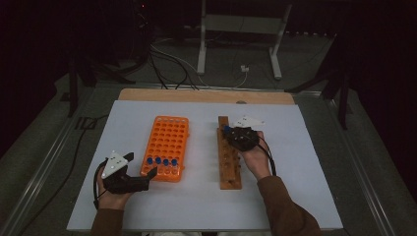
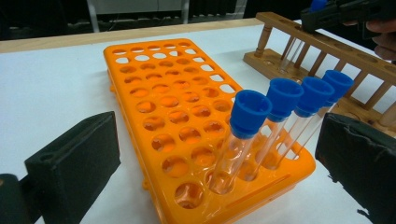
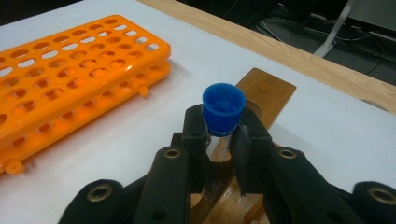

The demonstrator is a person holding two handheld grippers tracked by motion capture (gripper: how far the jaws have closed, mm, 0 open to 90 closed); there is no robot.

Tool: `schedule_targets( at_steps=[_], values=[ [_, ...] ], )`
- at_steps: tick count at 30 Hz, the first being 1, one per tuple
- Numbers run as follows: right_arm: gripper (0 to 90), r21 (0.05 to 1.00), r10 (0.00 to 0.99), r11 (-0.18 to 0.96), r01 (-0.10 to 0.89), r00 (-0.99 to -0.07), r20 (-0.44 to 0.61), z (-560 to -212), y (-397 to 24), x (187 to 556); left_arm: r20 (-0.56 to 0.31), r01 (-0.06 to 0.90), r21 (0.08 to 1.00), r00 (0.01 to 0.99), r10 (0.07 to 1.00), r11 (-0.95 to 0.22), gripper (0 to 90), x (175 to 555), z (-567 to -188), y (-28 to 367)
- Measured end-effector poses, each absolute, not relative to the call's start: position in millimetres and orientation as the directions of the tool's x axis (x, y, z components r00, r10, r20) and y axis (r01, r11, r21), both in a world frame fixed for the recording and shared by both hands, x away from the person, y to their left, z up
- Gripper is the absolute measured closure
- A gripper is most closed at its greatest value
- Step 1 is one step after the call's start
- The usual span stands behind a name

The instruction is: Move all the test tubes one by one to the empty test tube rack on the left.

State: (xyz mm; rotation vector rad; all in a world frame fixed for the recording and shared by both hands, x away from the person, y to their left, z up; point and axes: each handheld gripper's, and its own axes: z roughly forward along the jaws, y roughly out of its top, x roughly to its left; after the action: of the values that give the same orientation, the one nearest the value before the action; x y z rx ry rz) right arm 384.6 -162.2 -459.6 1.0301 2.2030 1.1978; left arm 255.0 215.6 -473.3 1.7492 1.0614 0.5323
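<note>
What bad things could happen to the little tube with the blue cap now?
The right gripper squeezes the glass tube just under its blue cap, above the wooden rack. Squeeze too hard and it might crack. Pull or push it slanted and it could catch on the rack's hole or slip free. The left gripper sits open beside four capped tubes in the orange rack; a bump might knock them.

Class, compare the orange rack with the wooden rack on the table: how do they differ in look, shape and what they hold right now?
The orange rack is bright plastic, wide, with many rows of holes; the wooden rack is brown, narrow, with holes along its length.
The orange rack holds four blue-capped tubes in its near row; at the wooden rack one blue-capped tube stands at the far end, gripped by the right gripper.
Both lie lengthwise on the white table.
</note>
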Motion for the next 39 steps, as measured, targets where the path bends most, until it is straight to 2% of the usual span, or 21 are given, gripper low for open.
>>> schedule_targets(
  at_steps=[11,39],
  values=[
    [76.9,0.861,0.778,0.314,0.4,-0.628,0.008,-450.2,-165.9,380.9,-0.115,0.414,0.901,0.523,0.845,-0.134,0.8,255.0,-473.2,215.6],
    [77.0,0.892,0.765,0.306,0.333,-0.643,-0.022,-410.2,-169.8,370.7,-0.122,0.412,0.902,0.524,0.843,-0.125,0.8,255.0,-472.5,215.9]
  ],
)
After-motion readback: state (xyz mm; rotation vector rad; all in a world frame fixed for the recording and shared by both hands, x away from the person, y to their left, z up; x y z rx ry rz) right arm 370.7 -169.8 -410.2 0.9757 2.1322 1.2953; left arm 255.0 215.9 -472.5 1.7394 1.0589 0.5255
